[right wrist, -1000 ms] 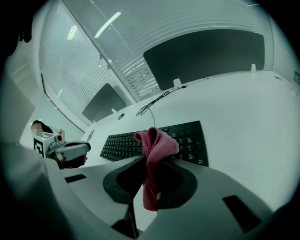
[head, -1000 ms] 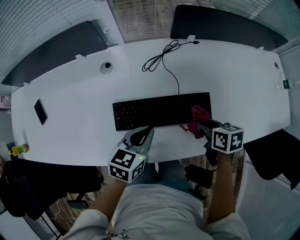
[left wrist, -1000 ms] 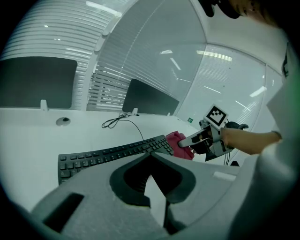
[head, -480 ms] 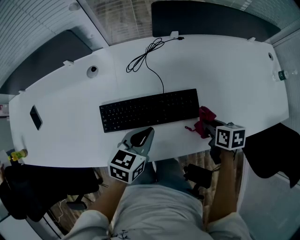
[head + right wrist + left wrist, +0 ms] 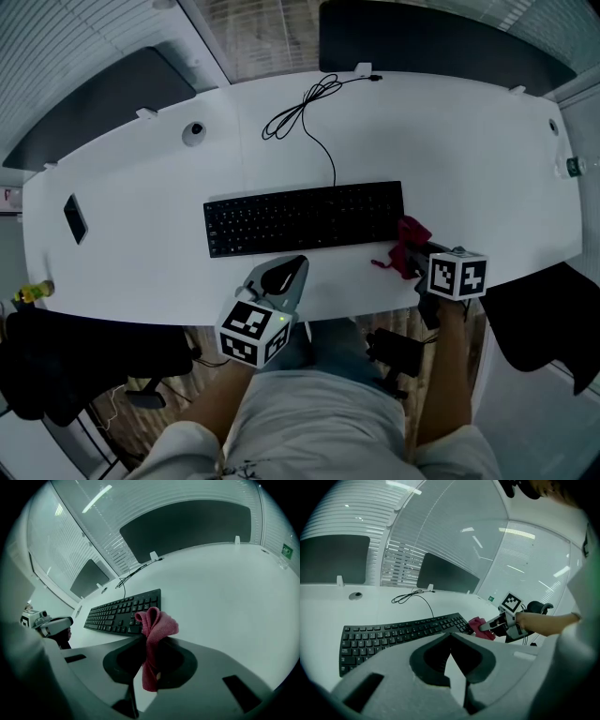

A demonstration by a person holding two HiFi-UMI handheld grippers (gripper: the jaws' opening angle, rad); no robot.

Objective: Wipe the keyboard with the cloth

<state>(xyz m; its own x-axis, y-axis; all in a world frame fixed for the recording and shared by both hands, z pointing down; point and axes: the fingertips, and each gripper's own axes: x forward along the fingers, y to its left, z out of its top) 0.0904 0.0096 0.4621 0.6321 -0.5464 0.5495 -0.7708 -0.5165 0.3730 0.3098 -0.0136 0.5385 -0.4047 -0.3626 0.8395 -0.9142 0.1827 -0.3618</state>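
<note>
The left tongs point(image 5: 451, 634) hide part of the keyboard point(image 5: 393, 632)'s near edge

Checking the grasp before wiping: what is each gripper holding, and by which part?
Right gripper grips the pink cloth near its middle, a bunch sticking out in front. Left gripper: shut, empty.

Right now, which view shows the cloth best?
The right gripper view: the pink cloth fills the centre, pinched by the right hand-held gripper. The head view shows only a small bunch beside the keyboard; the left gripper view, a distant scrap.
</note>
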